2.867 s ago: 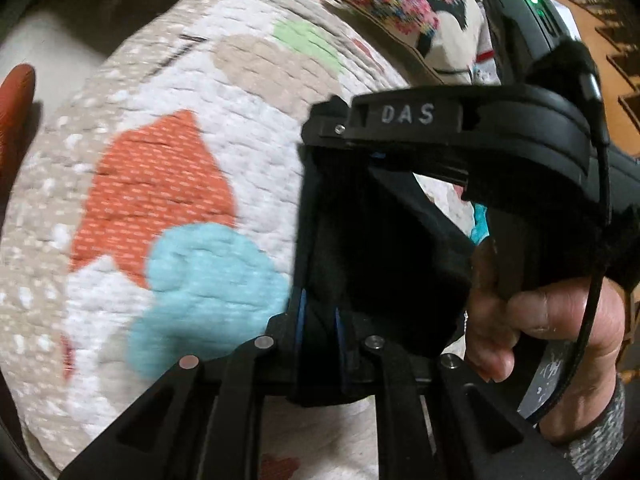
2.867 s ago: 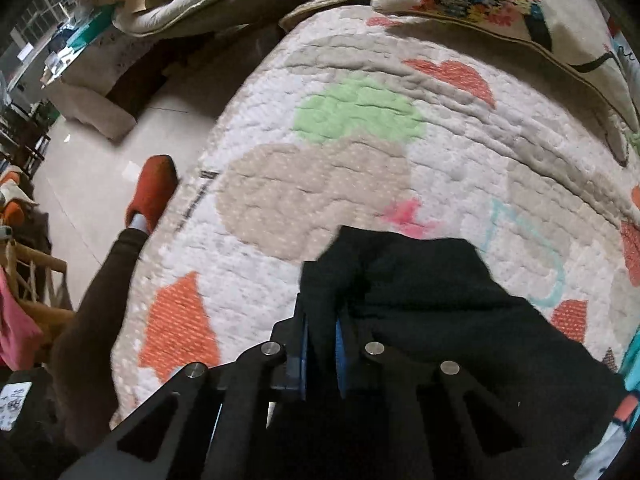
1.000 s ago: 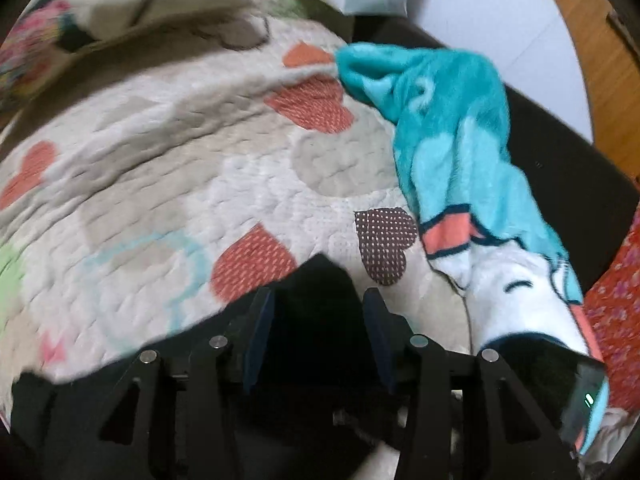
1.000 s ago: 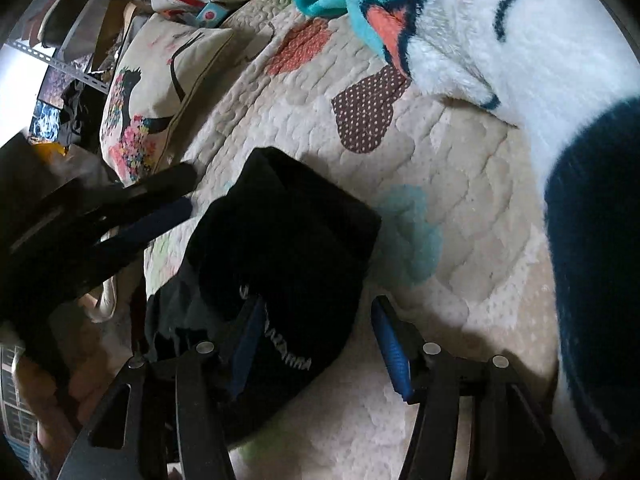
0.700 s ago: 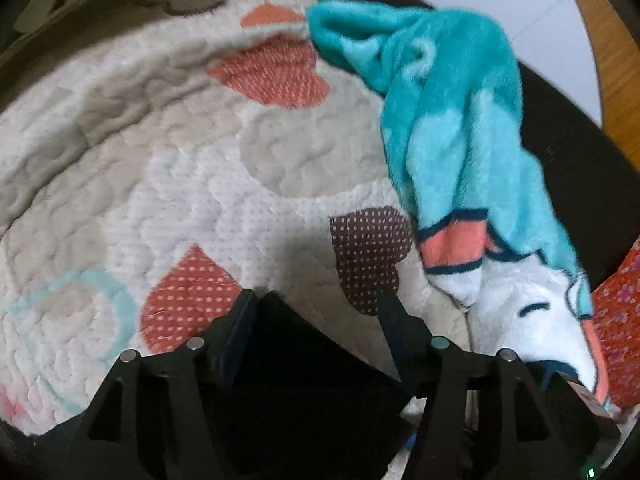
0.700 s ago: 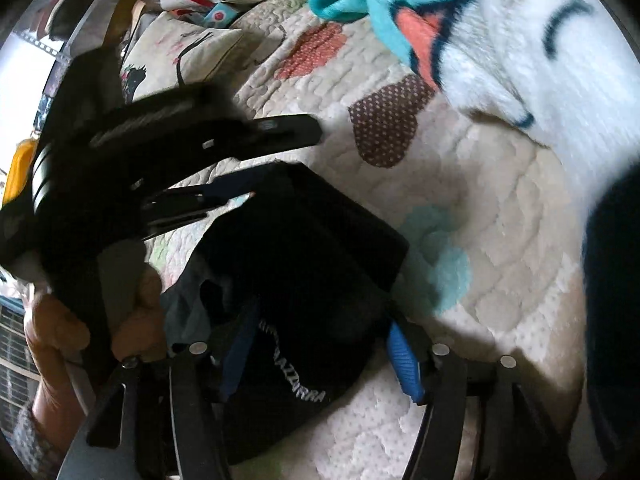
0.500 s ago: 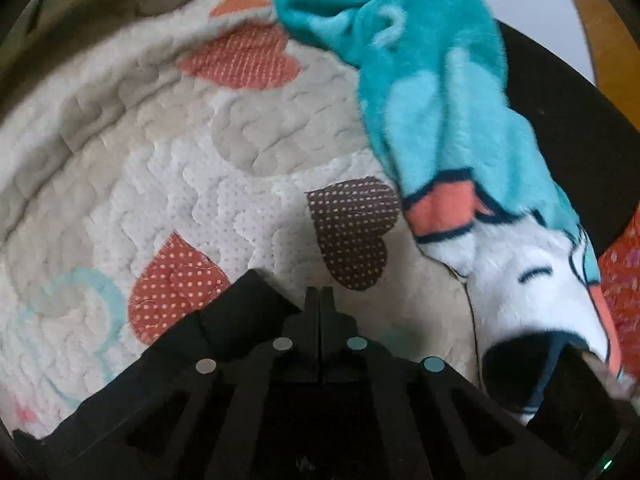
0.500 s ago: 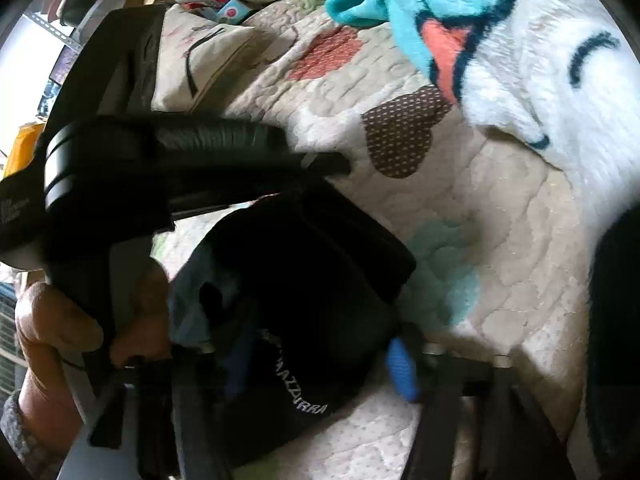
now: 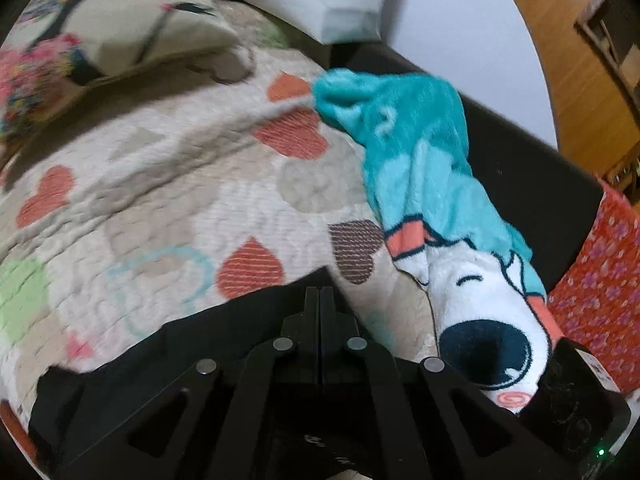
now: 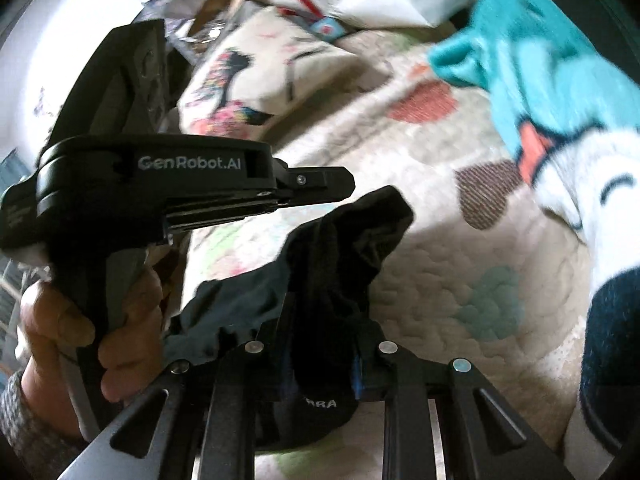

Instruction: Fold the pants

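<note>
The black pants (image 9: 168, 356) lie bunched on a quilted bedspread with hearts (image 9: 168, 200). My left gripper (image 9: 320, 300) is shut and empty, fingers pressed together, above the pants' far edge; it also shows in the right wrist view (image 10: 340, 188), held above the cloth. My right gripper (image 10: 320, 344) is closed on a raised fold of the black pants (image 10: 344, 248), which carry white lettering near the fingers.
A teal and white plush blanket (image 9: 432, 184) lies along the right side of the bed. A patterned pillow (image 9: 100, 28) sits at the back left. A red floral cloth (image 9: 600, 292) and a dark bed frame are at the right.
Both grippers let go of the pants and opened about a second ago. Then the left gripper shut empty and lifted off the cloth, and the right gripper closed on a fold of the pants.
</note>
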`<act>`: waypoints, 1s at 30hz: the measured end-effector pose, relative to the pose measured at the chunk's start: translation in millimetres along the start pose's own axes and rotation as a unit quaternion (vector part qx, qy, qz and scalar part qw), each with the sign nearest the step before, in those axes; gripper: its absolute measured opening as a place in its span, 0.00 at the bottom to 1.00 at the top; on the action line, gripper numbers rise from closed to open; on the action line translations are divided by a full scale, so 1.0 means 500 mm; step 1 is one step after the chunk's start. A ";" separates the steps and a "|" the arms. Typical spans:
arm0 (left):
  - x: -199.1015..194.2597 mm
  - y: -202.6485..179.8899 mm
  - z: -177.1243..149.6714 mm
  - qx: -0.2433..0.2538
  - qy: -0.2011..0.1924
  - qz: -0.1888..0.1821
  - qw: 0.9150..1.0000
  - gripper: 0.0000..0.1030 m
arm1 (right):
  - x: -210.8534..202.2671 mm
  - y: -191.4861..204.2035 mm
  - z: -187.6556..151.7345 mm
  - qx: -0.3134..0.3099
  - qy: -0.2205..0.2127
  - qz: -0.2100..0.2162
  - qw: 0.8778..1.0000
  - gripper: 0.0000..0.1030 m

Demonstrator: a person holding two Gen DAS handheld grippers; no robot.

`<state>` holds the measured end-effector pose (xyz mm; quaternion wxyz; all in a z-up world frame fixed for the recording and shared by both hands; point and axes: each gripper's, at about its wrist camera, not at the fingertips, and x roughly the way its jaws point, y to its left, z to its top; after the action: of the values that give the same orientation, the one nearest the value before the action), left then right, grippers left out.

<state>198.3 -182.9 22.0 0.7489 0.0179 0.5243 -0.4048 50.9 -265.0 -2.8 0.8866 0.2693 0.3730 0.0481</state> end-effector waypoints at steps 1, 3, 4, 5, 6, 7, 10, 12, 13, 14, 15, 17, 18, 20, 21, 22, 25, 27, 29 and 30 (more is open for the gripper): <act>-0.016 0.012 -0.008 -0.009 -0.005 0.005 1.000 0.00 | -0.001 0.010 0.000 -0.014 -0.001 0.001 1.000 0.23; -0.021 0.023 -0.011 -0.018 -0.008 0.018 1.000 0.00 | -0.007 0.030 -0.008 -0.034 -0.001 0.003 0.999 0.23; -0.024 0.031 -0.014 -0.024 -0.006 0.021 0.999 0.00 | -0.006 0.032 -0.010 -0.035 0.001 -0.001 0.999 0.23; -0.024 0.035 -0.016 -0.027 -0.004 0.023 0.999 0.00 | -0.007 0.027 -0.013 -0.031 0.003 -0.007 1.000 0.23; -0.020 0.038 -0.016 -0.030 -0.001 0.027 0.999 0.00 | -0.005 0.015 -0.013 -0.021 0.005 -0.015 1.000 0.23; -0.014 0.040 -0.018 -0.031 0.002 0.029 0.999 0.02 | -0.004 0.001 -0.014 -0.008 0.007 -0.025 1.000 0.23; 0.019 0.037 -0.017 -0.036 0.010 0.028 0.999 0.14 | 0.011 -0.068 -0.018 0.046 0.022 -0.077 0.996 0.25; 0.046 0.031 -0.014 -0.035 0.016 0.028 0.999 0.23 | 0.020 -0.108 -0.026 0.084 0.037 -0.095 0.991 0.28; 0.062 0.027 -0.011 -0.033 0.020 0.026 0.999 0.27 | 0.024 -0.128 -0.031 0.109 0.046 -0.097 0.988 0.30; 0.083 0.022 -0.007 -0.031 0.027 0.024 0.999 0.29 | 0.027 -0.142 -0.037 0.127 0.053 -0.099 0.986 0.36; 0.100 0.018 -0.003 -0.029 0.033 0.023 0.999 0.31 | 0.028 -0.152 -0.040 0.139 0.058 -0.101 0.983 0.44; 0.145 0.010 0.007 -0.020 0.053 0.025 0.998 0.32 | 0.029 -0.163 -0.043 0.147 0.058 -0.102 0.982 0.52; 0.166 0.006 0.012 -0.014 0.062 0.028 0.998 0.33 | 0.032 -0.165 -0.043 0.145 0.058 -0.106 0.982 0.54; 0.198 -0.002 0.021 0.001 0.069 0.036 0.997 0.38 | 0.036 -0.164 -0.042 0.140 0.057 -0.105 0.983 0.55; 0.210 -0.005 0.026 0.006 0.071 0.036 0.997 0.42 | 0.040 -0.162 -0.043 0.137 0.057 -0.104 0.983 0.57; 0.224 -0.008 0.031 0.009 0.079 0.031 0.996 0.46 | 0.045 -0.161 -0.041 0.131 0.053 -0.105 0.984 0.58; 0.253 -0.031 0.034 0.051 0.103 0.044 0.992 0.35 | 0.052 -0.153 -0.037 0.116 0.042 -0.104 0.987 0.63; 0.252 -0.050 0.025 0.085 0.104 0.055 0.989 0.12 | 0.061 -0.148 -0.032 0.110 0.045 -0.085 0.989 0.52; 0.236 -0.057 0.017 0.095 0.093 0.048 0.990 0.12 | 0.058 -0.144 -0.032 0.111 0.050 -0.062 0.991 0.31; 0.225 -0.056 0.015 0.090 0.086 0.044 0.991 0.11 | 0.055 -0.139 -0.030 0.106 0.050 -0.061 0.991 0.28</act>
<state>200.6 -271.2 -53.3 0.7134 0.1433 0.5470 -0.4139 52.3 -309.4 -64.8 0.8344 0.3356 0.4359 -0.0328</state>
